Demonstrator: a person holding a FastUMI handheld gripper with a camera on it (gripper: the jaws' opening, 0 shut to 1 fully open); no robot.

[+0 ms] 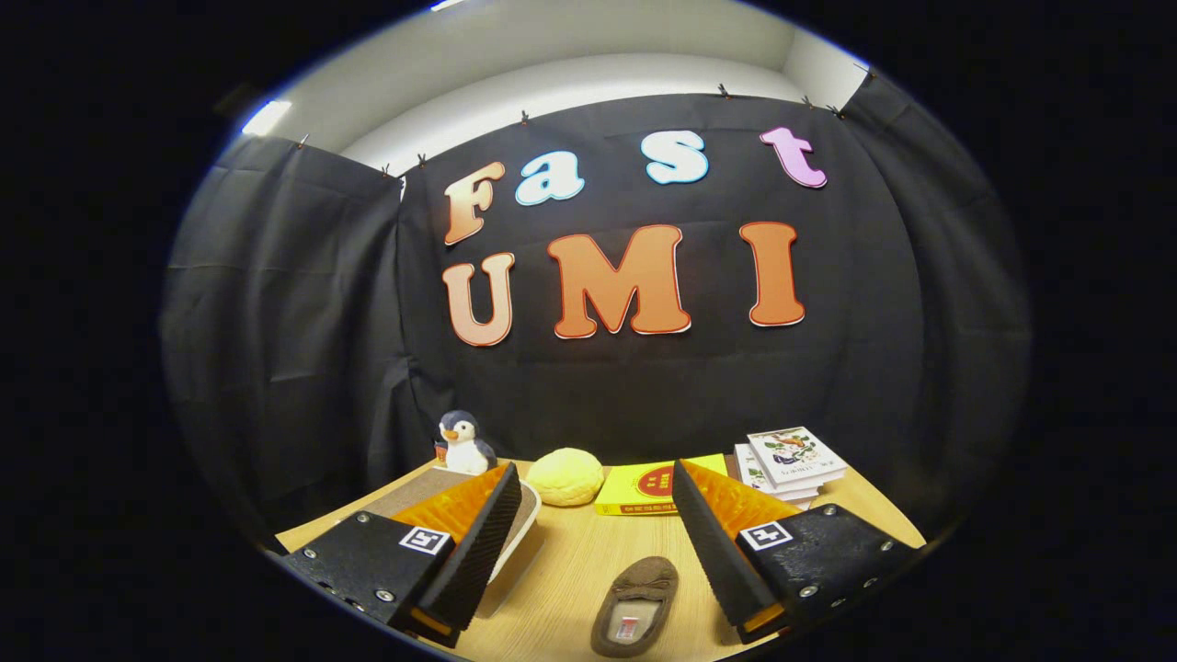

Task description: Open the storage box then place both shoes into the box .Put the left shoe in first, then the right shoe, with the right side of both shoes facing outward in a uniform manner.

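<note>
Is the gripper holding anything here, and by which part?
Nothing is held: the gripper is open, and the brown suede slipper lies untouched between its fingers.

Jaws spread wide above brown shoe point(634, 602).

The left finger of the hand-held gripper point(593, 561) hides most of the storage box point(515, 542), so whether its lid is up or down cannot be told. The right finger covers one end of the yellow book point(644, 487) and part of the stack of books point(791, 464). The slipper's point(634, 607) heel is cut off.
</note>
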